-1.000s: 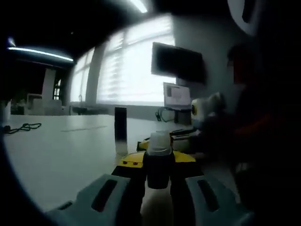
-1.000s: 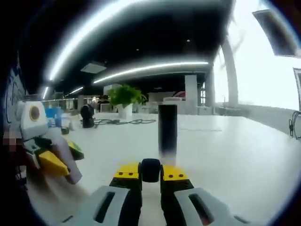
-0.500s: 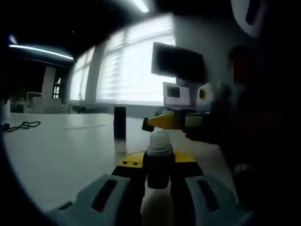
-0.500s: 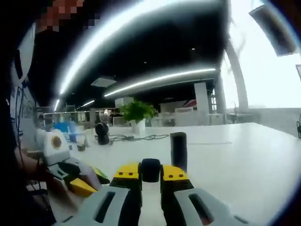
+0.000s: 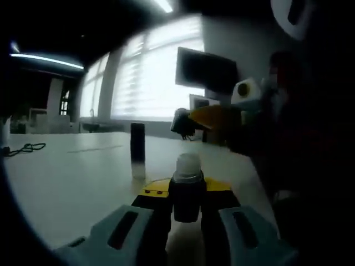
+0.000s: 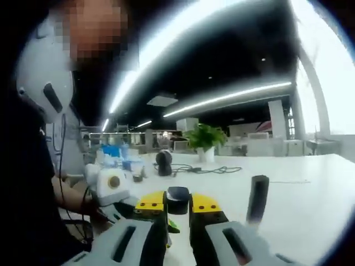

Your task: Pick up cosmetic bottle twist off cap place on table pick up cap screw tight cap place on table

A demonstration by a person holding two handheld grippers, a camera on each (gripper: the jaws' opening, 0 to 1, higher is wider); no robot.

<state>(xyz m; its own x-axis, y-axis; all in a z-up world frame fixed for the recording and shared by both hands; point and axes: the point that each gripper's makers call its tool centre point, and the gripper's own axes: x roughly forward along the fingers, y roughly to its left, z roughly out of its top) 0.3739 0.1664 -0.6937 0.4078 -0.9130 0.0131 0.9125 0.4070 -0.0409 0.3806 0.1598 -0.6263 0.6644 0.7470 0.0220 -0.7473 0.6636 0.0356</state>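
My left gripper (image 5: 187, 195) is shut on the cosmetic bottle (image 5: 187, 191), which has a dark body and a bare white neck pointing up. The right gripper (image 5: 183, 122) comes in from the right with yellow jaws, above and beyond that neck, with a dark cap (image 5: 179, 122) at its tip. In the right gripper view, my right gripper (image 6: 177, 203) is shut on that small dark cap (image 6: 177, 199). The left gripper (image 6: 113, 187) shows low on the left, in a person's hand.
A tall dark cylinder (image 5: 137, 150) stands upright on the white table (image 5: 66, 172), also seen as the cylinder (image 6: 257, 198) right of my jaws. A cable (image 5: 22, 148) lies far left. A potted plant (image 6: 205, 141), blue items (image 6: 113, 155) and a person (image 5: 299, 138) are around.
The right gripper has risen from near the table to above the bottle's neck, carrying the cap. Its view has swung left toward the person. The left gripper has held still.
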